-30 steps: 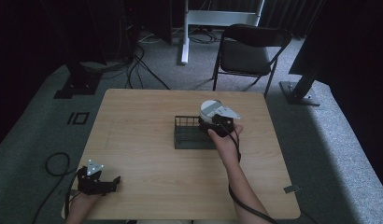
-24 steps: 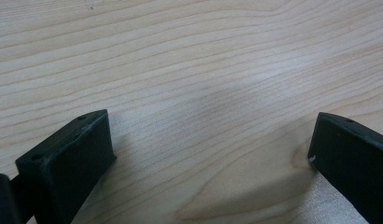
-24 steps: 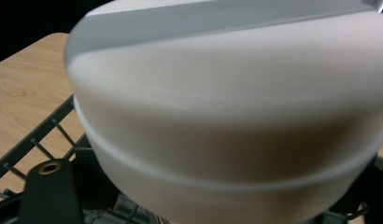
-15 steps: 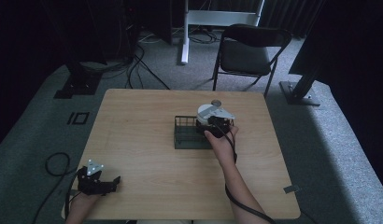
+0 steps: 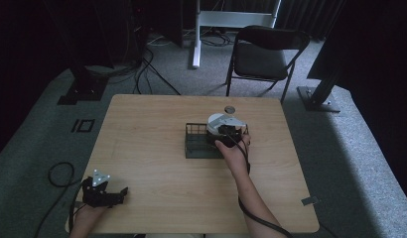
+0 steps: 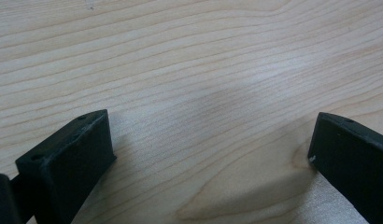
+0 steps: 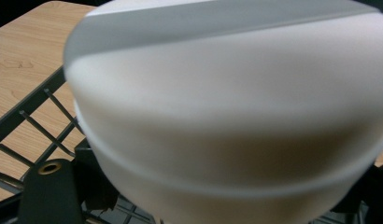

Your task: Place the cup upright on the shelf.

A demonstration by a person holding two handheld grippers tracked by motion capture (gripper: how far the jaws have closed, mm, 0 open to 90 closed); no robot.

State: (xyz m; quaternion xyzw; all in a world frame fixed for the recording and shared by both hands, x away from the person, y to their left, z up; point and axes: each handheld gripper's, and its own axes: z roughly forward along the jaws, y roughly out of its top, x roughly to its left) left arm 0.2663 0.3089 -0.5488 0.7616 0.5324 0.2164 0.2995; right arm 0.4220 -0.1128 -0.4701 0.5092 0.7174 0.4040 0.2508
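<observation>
A white bowl (image 5: 219, 120) hangs tilted over the right end of a dark wire rack (image 5: 197, 142) at the table's middle, with my right gripper (image 5: 223, 132) shut on it. Close up in the right gripper view, the bowl (image 7: 227, 102) looms large, with one black finger (image 7: 52, 191) and the rack's bars (image 7: 35, 123) under it at the left. My left gripper (image 5: 106, 193) rests at the table's near left corner. It is open: in the left gripper view its jaws stand wide apart over bare wood (image 6: 203, 84), with nothing between them.
A small round grey object (image 5: 230, 109) lies on the wooden table (image 5: 142, 124) just behind the bowl. A black folding chair (image 5: 263, 54) stands past the far edge, with cables and stand bases on the floor around it.
My right gripper has carried the bowl left and nearer, from beyond the rack's right end to over it. The left gripper has stayed put.
</observation>
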